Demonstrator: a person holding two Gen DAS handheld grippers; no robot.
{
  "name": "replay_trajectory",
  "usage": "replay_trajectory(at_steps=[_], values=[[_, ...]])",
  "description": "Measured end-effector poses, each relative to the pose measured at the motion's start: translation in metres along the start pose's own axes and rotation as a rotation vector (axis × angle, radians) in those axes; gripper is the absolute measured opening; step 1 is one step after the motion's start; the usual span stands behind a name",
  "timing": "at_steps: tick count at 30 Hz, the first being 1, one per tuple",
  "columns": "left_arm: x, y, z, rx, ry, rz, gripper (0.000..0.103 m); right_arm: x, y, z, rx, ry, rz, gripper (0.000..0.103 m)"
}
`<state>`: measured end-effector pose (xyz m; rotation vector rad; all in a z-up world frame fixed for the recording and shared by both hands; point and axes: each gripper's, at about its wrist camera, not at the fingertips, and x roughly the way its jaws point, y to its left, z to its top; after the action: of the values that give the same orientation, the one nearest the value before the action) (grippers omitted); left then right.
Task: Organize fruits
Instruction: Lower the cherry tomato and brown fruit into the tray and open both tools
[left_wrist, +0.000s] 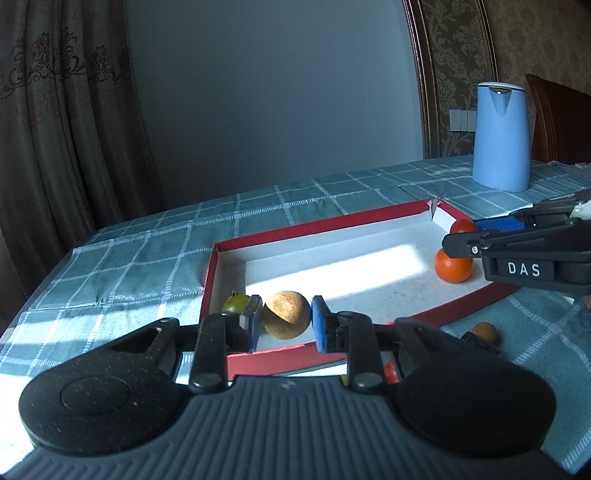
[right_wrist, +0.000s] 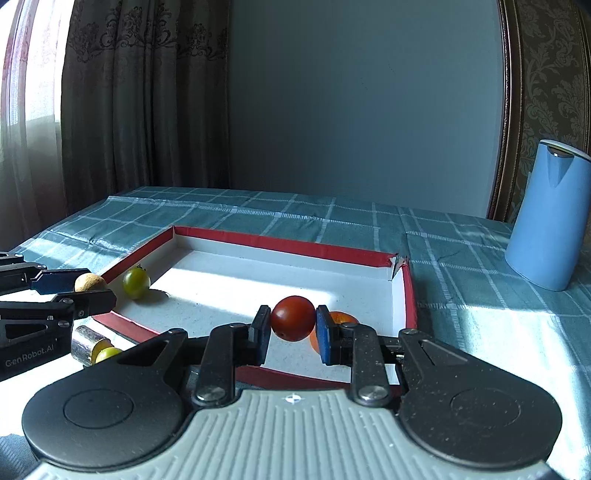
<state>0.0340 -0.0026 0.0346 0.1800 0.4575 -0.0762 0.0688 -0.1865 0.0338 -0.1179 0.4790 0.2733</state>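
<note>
Fruit fills both my grippers at once. My left gripper (left_wrist: 283, 323) is pinching a tan, rough-skinned round fruit (left_wrist: 286, 314), perhaps a longan, between its blue pads, held over the near-left corner of the red-rimmed box lid (left_wrist: 317, 225). My right gripper (right_wrist: 291, 328) is clamped on a dark red cherry tomato (right_wrist: 293, 318) above the lid's right end.

Already on the white floor of the lid are a green tomato (right_wrist: 136, 282) against the left wall, close by the fruit in my left grip, and an orange (left_wrist: 453, 266) at the right end, just beneath my right fingers. Outside the lid on the checked tablecloth (left_wrist: 147, 251) I can see another small tan fruit (left_wrist: 484, 332), a yellow-green fruit (right_wrist: 107, 353) beside a shiny metal cylinder (right_wrist: 83, 343), and a sliver of something red under my left gripper that I cannot identify. A blue kettle (left_wrist: 500, 136) stands well apart at the back.

I judge this the placing step, with each fruit carried to its own end of the lid. Next I should lower each one to the floor before spreading the pads, since round fruit dropped from height will roll; the red tomato needs a spot beside the orange, not on it. The loose fruits outside come after.
</note>
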Motion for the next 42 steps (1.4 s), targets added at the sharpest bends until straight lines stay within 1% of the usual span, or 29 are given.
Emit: replay_trajectory(at_steps=[5,8,11,16,19,21,23,24,25,29,31,33,34,35,36,38,40,41,42], values=[[0.031,0.003,0.01,-0.04,0.05,0.014,0.026,0.037,0.009,0.009,-0.024,0.055,0.003,0.025],[0.051,0.007,0.013,-0.074,0.097,0.002,0.026,0.059,0.014,0.007,-0.044,0.106,0.002,0.025],[0.065,0.008,0.014,-0.076,0.123,0.018,0.026,0.075,0.018,0.003,-0.065,0.152,-0.001,0.025],[0.078,0.006,0.015,-0.072,0.147,0.012,0.026,0.085,0.02,-0.001,-0.076,0.185,-0.006,0.025],[0.081,0.004,0.015,-0.066,0.149,0.02,0.027,0.086,0.02,-0.001,-0.075,0.182,-0.014,0.025],[0.08,0.003,0.014,-0.061,0.143,0.025,0.037,0.086,0.02,-0.001,-0.079,0.179,-0.014,0.025],[0.077,0.004,0.014,-0.068,0.124,0.027,0.056,0.086,0.021,-0.001,-0.092,0.178,-0.023,0.026],[0.075,0.004,0.014,-0.071,0.105,0.032,0.06,0.086,0.021,-0.001,-0.096,0.177,-0.027,0.028],[0.072,0.004,0.014,-0.073,0.087,0.041,0.068,0.086,0.021,-0.001,-0.097,0.175,-0.029,0.029],[0.055,0.008,0.012,-0.074,0.009,0.072,0.086,0.08,0.016,-0.001,-0.075,0.16,-0.008,0.031],[0.045,0.012,0.01,-0.08,-0.028,0.099,0.092,0.071,0.014,-0.003,-0.063,0.13,-0.005,0.036],[0.033,0.017,0.005,-0.105,-0.047,0.103,0.094,0.059,0.011,-0.005,-0.047,0.082,0.009,0.054],[0.028,0.021,0.002,-0.119,-0.045,0.095,0.094,0.051,0.01,-0.006,-0.036,0.051,0.004,0.059],[0.023,0.024,-0.002,-0.13,-0.04,0.087,0.094,0.042,0.009,-0.007,-0.026,0.008,-0.009,0.066],[0.015,0.028,-0.007,-0.141,-0.039,0.088,0.094,0.033,0.008,-0.008,-0.026,-0.037,-0.021,0.068],[0.006,0.032,-0.014,-0.149,-0.041,0.095,0.095,0.015,0.007,-0.009,-0.029,-0.121,-0.043,0.068],[-0.004,0.037,-0.022,-0.155,-0.032,0.105,0.095,0.002,0.005,-0.012,-0.014,-0.166,-0.051,0.074],[-0.008,0.038,-0.027,-0.158,-0.025,0.107,0.095,-0.002,0.003,-0.016,-0.008,-0.171,-0.043,0.082],[-0.012,0.04,-0.032,-0.157,-0.017,0.103,0.095,-0.005,0.0,-0.021,-0.001,-0.18,-0.025,0.083]])
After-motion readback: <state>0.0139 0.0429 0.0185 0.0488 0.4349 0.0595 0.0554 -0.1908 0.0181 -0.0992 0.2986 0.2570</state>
